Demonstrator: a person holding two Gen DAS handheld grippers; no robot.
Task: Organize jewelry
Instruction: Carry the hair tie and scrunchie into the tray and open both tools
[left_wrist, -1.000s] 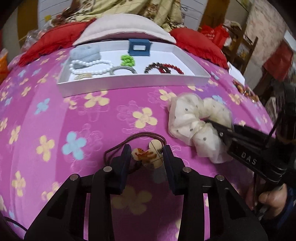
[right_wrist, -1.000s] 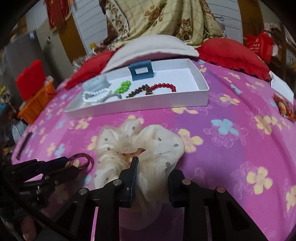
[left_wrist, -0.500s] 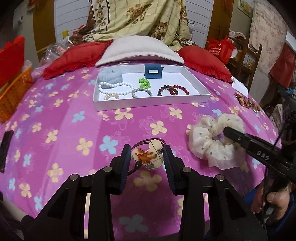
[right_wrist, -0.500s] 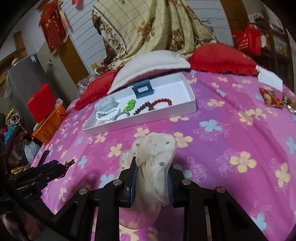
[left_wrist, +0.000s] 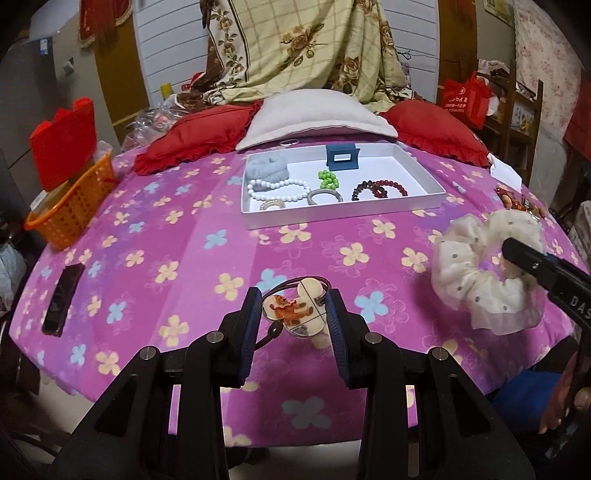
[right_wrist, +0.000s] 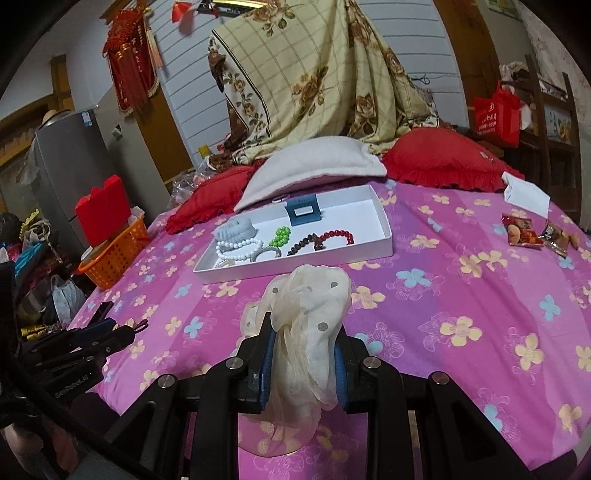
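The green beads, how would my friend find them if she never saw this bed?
Look for the white tray on the pink flowered bedspread, in front of the pillows. Inside, near the middle, just in front of the blue clip, sits the green bead bracelet. It is the only bright green thing there.

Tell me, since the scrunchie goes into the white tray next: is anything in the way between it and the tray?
Nothing visible blocks it. The right gripper holds the cream scrunchie above bare pink bedspread, with the white tray straight ahead. The tray's right end is bare; beads and bracelets fill its left and middle.
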